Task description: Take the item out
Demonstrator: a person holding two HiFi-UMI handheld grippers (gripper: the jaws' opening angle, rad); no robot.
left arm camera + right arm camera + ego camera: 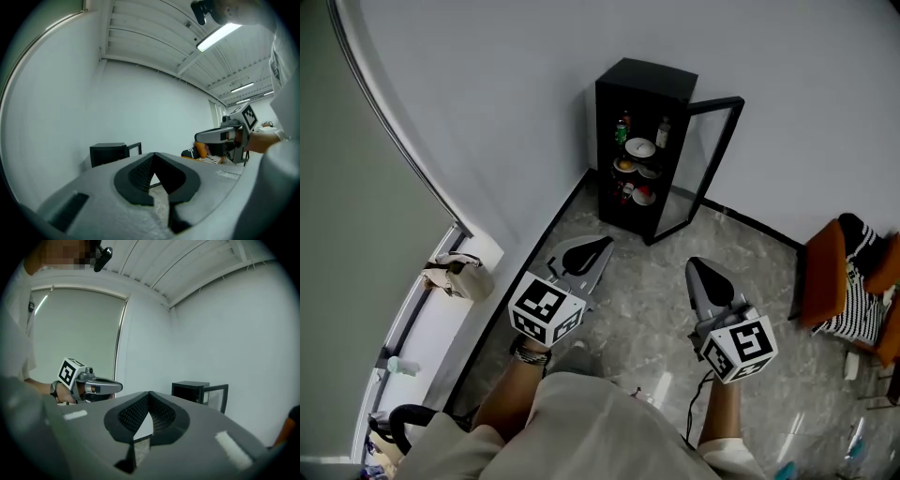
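Head view: black cabinet (642, 89) in the corner against the wall, glass door (717, 159) swung open, small items (639, 147) on its shelves, probably plates and bottles. Over the floor, well short of it, left gripper (602, 244) and right gripper (697, 267).

Left gripper view: jaws pressed together, nothing between, cabinet beyond.

Right gripper view: jaws likewise closed on nothing, cabinet ahead.
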